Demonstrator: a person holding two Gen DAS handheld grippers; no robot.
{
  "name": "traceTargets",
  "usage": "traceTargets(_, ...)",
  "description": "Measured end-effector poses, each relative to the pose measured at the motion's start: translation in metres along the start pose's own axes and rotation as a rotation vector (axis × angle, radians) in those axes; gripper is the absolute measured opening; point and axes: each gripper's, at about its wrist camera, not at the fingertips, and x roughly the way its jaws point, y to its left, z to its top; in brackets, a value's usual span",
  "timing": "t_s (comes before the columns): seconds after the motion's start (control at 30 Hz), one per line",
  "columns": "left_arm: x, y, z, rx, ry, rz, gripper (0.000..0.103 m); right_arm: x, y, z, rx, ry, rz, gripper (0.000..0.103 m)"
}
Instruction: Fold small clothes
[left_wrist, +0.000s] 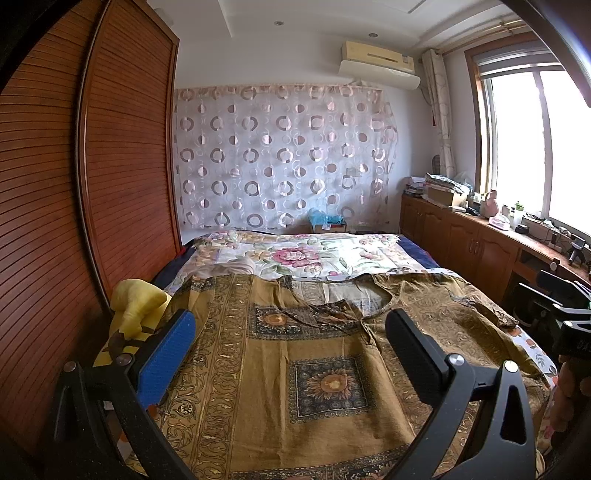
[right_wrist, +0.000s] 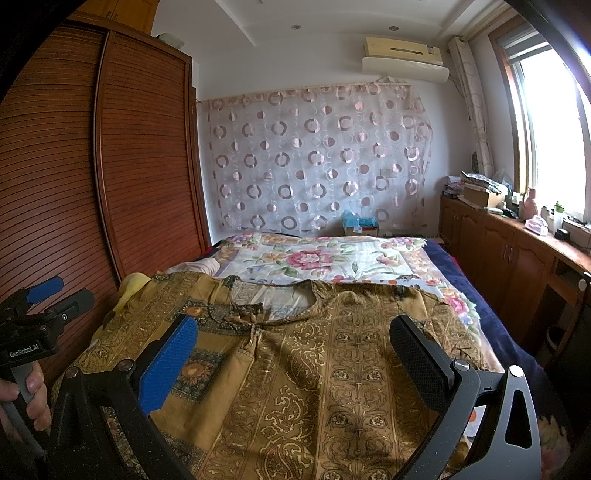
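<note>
Wardrobe (left_wrist: 122, 155): a slatted wooden front is seen along the left of the bed.
Yellow cloth (left_wrist: 138, 302): bunched at the bed's left edge, beside the shirt.
Left gripper (left_wrist: 291, 354): held above the near part of the shirt, jaws spread wide, nothing gripped.
Shirt (right_wrist: 295, 369): an ochre patterned top is spread flat on the near half of the bed, neckline towards the far side.
Floral cover (right_wrist: 317, 262): laid over the far half of the bed.
Right gripper (right_wrist: 295, 354): held over the shirt, jaws wide apart, nothing gripped.
Cabinets (right_wrist: 498, 243): ranged under the window at right.
</note>
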Motion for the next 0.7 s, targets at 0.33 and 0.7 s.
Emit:
traceTargets(0.33,-0.0002,-0.0002,-0.0003,0.0,-0.001,0.002,0.103,-0.0002,0.001,0.0,-0.001,-0.002,0.002,0.103)
traceTargets(0.7,-0.0005,0.0003,-0.0002,0.0,-0.003,0.0,0.103,-0.0003,0.0015,0.0003,-0.002,-0.004,0.003,0.103)
